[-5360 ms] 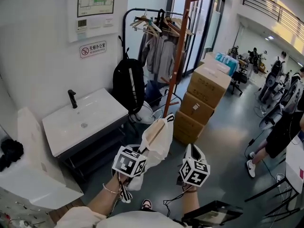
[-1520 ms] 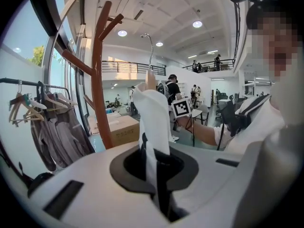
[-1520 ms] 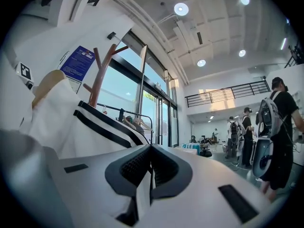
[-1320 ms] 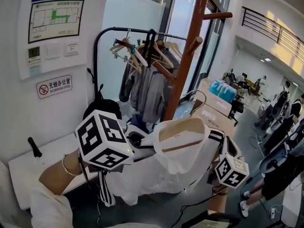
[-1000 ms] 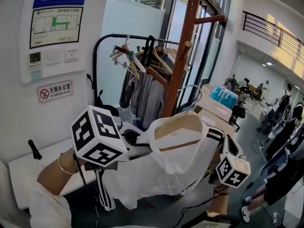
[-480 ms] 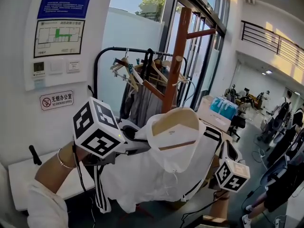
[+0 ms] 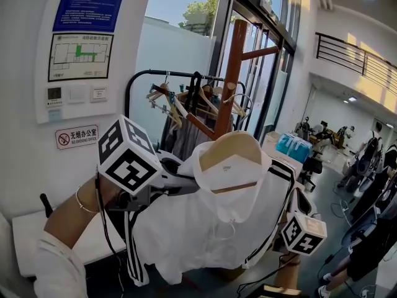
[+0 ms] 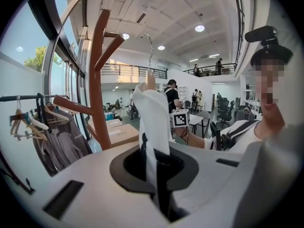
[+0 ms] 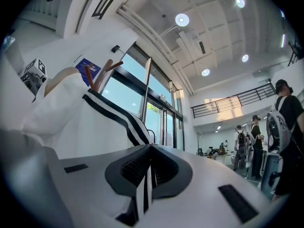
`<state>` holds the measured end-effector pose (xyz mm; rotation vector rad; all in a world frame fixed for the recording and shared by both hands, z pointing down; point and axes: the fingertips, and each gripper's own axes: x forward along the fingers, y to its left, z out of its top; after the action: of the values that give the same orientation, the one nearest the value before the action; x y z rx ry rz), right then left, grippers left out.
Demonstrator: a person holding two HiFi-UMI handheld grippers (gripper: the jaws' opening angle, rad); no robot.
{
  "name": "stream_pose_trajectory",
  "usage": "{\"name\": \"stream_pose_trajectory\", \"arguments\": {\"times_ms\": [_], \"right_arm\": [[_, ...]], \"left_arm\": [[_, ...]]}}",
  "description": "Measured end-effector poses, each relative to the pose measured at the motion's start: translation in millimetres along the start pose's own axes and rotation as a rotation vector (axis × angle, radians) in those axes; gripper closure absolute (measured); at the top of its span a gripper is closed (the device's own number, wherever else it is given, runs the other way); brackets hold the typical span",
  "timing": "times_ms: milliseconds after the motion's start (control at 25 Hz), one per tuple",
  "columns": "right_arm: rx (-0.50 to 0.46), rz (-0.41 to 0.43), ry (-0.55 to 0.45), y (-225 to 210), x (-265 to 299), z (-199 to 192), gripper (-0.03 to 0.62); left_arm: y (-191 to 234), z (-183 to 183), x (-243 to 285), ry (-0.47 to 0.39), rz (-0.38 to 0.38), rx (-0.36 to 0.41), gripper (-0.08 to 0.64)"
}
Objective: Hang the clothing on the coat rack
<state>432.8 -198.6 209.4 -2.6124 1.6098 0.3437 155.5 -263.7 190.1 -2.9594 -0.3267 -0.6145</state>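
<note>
A white jacket [image 7: 211, 228] with black stripes hangs on a wooden hanger [image 7: 229, 148]; the hanger's metal hook [image 7: 239, 102] sits right beside the brown wooden coat rack [image 7: 231, 73], just above its lower left peg. My left gripper [image 7: 189, 182] is shut on the jacket's left shoulder. In the left gripper view the white fabric [image 8: 154, 122] runs up from the shut left gripper [image 8: 154, 175] to the hook [image 8: 149, 51], with the rack [image 8: 97, 80] to the left. My right gripper [image 7: 291, 200] is shut on the striped right sleeve [image 9: 114, 118], pinched in the right gripper [image 9: 147, 175].
Behind the rack stands a black garment rail [image 7: 155, 76] with several hangers and grey clothes [image 7: 186, 135]. A white sink counter [image 7: 25, 234] lies low on the left under wall signs [image 7: 77, 135]. Glass doors rise behind the rack. People [image 7: 375, 166] stand far right.
Both grippers have lifted the jacket and hanger higher and closer to the coat rack. The hook now overlaps the pole near its pegs. My view has tilted upward.
</note>
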Motion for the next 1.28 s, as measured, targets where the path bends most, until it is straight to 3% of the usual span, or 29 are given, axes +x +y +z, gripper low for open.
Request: {"name": "stream_pose_trajectory", "arguments": {"times_ms": [440,1280], "right_arm": [[-0.005,0.008,-0.006,3,-4,7,0.569],[0.006,0.01,0.006,7,3,-10,0.569]], "left_arm": [[7,19,-5,-0.012,-0.029,-0.036,0.543],[43,22,3,-0.016,-0.069,-0.108,0.543]]}}
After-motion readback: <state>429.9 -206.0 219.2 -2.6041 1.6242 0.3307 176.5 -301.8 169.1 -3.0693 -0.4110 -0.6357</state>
